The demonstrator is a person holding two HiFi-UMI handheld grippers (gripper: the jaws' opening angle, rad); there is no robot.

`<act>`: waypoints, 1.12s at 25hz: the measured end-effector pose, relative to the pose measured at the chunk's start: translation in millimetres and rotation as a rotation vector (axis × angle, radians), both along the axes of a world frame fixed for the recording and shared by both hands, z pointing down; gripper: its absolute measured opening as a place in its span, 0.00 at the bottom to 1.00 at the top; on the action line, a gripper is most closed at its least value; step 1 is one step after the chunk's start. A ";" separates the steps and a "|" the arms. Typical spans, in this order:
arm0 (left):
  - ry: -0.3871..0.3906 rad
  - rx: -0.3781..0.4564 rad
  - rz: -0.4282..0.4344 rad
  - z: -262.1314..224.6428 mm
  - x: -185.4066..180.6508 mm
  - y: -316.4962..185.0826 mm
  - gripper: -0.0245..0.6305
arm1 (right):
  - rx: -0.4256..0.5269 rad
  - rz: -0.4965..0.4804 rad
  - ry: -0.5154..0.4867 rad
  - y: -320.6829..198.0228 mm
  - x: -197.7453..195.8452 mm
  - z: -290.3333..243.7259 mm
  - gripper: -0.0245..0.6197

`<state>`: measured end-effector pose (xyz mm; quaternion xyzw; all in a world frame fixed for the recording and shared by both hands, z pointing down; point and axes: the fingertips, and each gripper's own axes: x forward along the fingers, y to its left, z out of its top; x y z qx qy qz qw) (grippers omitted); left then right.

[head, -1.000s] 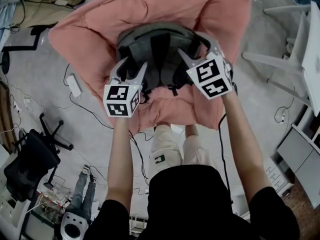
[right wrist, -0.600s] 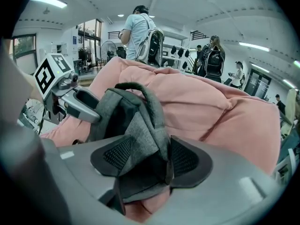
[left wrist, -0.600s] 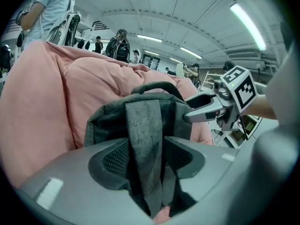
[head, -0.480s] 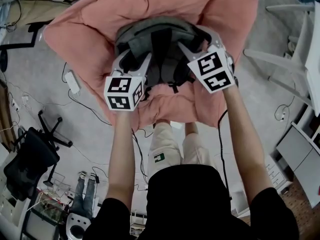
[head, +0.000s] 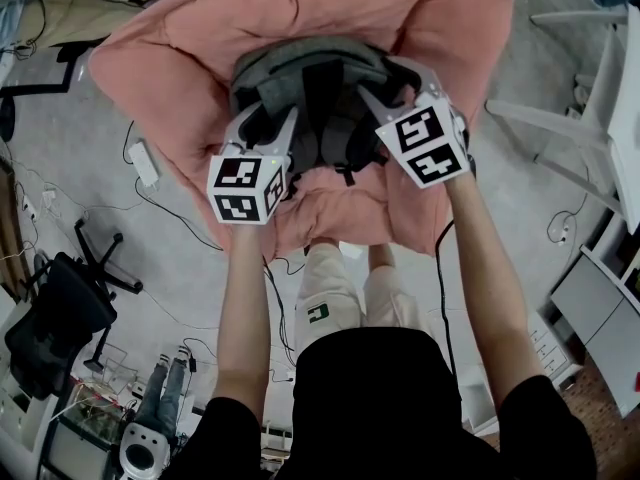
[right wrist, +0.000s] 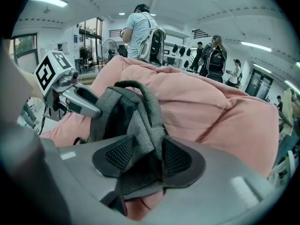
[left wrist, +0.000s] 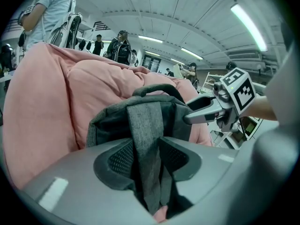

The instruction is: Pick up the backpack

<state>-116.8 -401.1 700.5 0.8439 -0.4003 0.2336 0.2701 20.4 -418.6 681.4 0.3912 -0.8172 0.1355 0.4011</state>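
Floor [head: 180, 258] space held a pink beanbag [head: 160, 68] with the backpack [head: 310, 98] resting on it. Both tools had just been closing: the left tool [head: 265, 123] pinched the left strap [left wrist: 143, 139], the right tool [head: 395, 86] the right strap [right wrist: 140, 125]. Lifting appeared ready to follow.

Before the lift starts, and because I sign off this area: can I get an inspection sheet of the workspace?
Surface: pink beanbag on a grey floor.
Job's things: grey backpack lies on the beanbag, straps facing the person.
Clutter: nothing seen on the beanbag.
Grippers: left gripper jaws have just been closing, pads on the left strap; right gripper likewise on the right strap.
Cables: loose leads and a white adapter on the floor at left; black lead hanging beside the right arm.
Surroundings: black office chair, white furniture, people standing behind.
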 end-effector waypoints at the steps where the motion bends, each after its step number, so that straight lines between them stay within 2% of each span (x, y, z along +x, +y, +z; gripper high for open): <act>1: -0.001 -0.001 0.001 -1.0 -0.5 2.0 0.27 | 0.004 -0.006 -0.002 2.3 0.3 -1.8 0.36; 12: -0.011 0.008 0.001 -15.8 2.3 34.6 0.23 | 0.003 -0.008 -0.048 33.0 5.8 -12.8 0.28; 28: -0.033 0.046 -0.043 -42.7 5.6 93.2 0.21 | -0.002 -0.067 -0.065 83.6 8.7 -32.1 0.25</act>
